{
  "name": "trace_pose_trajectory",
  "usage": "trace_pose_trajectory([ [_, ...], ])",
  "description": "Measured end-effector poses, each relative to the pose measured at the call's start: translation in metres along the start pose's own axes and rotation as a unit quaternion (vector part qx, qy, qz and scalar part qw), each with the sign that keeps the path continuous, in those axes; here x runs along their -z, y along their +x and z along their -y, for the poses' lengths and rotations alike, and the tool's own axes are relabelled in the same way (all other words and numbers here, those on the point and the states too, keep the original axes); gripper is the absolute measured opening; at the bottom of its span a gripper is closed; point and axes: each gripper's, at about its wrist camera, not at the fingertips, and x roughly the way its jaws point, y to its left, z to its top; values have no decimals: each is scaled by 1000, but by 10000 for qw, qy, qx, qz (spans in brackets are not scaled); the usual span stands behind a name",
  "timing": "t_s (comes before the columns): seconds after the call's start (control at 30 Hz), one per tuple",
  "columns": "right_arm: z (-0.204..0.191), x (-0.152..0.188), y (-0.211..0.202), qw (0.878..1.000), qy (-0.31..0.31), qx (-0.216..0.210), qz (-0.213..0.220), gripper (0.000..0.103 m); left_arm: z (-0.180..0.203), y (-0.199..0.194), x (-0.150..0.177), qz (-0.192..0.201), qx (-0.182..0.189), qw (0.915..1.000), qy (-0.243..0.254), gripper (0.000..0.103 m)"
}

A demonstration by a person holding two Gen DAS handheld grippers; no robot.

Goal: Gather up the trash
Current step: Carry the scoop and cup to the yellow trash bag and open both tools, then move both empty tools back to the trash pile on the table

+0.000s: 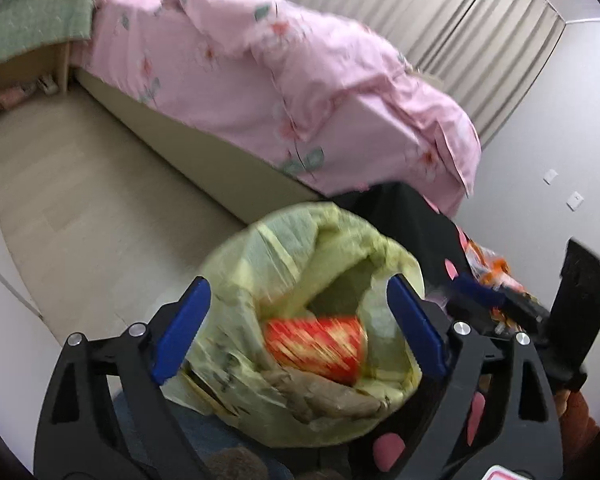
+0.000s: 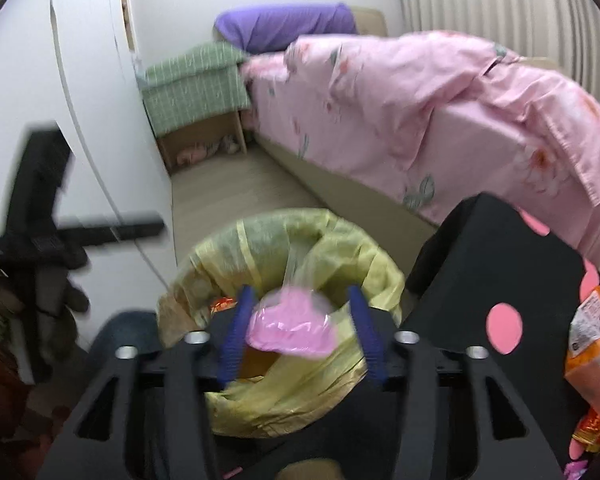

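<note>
1. Left gripper [image 1: 298,312] tilted down over the mouth of a bin lined with a yellow bag [image 1: 260,248]; blue fingers [image 1: 182,326] spread wide, touching nothing.
2. Inside the bag, between those fingers in the view: a red-and-gold wrapper [image 1: 314,344], blurred, lying on brown crumpled paper [image 1: 324,394]. Not gripped.
3. Right gripper [image 2: 300,332] also angled down above the same bin; jaws apart.
4. Pink wrapper in clear film [image 2: 290,330] sitting in the gap between the right fingers [image 2: 234,334], smeared by motion; left edge close to the left finger, contact not readable; clear space on the right side.
5. Only in the left view: the bag's depth and its contents, wall sockets [image 1: 576,200] on the right, the other tool's black body with a green light [image 1: 580,300].
6. Only in the right view: a purple pillow [image 2: 284,26], a white door [image 2: 92,80] on the left, a black box with pink dots [image 2: 500,280] just beside the bin, orange snack packets [image 2: 592,340] at the right edge, the other tool as a dark blur [image 2: 40,216].
7. Shared by both: a bed under a pink flowered quilt [image 1: 284,88], a green checked cloth [image 2: 196,80] over a small wooden stand, pale wood floor [image 1: 80,200], ribbed curtain [image 1: 460,20].
</note>
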Motion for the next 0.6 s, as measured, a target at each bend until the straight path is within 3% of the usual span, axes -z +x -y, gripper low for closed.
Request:
trace_pose_trajectory([
  [0.2, 5, 12, -18, 9996, 109, 269, 68, 52, 22, -19, -3, 508, -328, 9974, 398, 86],
  [0.43, 32, 46, -77, 9965, 472, 630, 270, 58, 64, -15, 2, 468, -2, 9960, 766, 86],
  [0.6, 51, 84, -134, 9859, 663, 1490, 378, 58, 109, 1, 15, 268, 341, 9927, 1129, 86],
])
